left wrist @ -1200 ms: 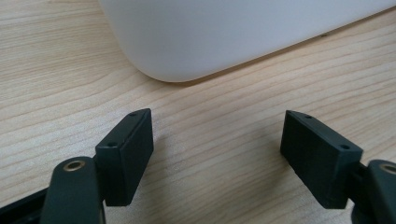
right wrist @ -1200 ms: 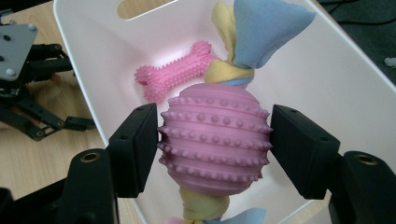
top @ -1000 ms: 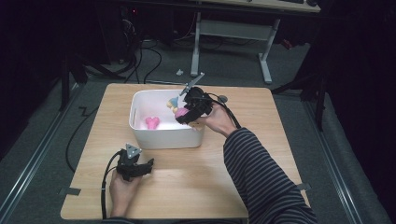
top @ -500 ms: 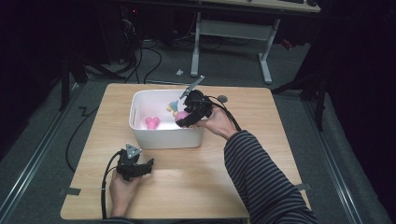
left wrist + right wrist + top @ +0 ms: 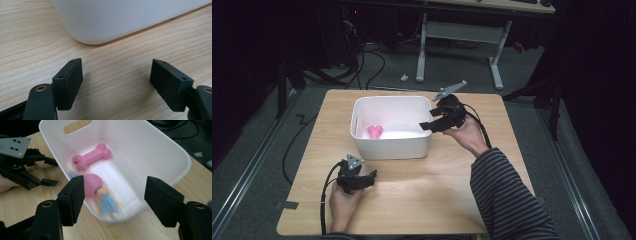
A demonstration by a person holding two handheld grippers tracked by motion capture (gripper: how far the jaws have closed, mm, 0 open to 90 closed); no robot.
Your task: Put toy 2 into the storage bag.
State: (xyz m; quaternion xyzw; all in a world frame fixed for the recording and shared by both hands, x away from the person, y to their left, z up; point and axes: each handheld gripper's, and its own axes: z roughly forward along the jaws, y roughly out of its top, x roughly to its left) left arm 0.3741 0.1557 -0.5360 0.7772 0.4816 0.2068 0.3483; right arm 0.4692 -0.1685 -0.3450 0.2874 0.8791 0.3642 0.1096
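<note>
- While the right gripper [image 5: 428,125] hangs over the right edge of the white tub [image 5: 362,107], its jaws are wide apart and hold nothing.
- A small doll [image 5: 100,192] with a pink head and blue dress lies in the tub, blurry, just below a pink bone toy [image 5: 91,157].
- The left gripper [image 5: 371,176] sits low on the wooden table [image 5: 452,195] near the tub's front, jaws apart too, with nothing between them.
</note>
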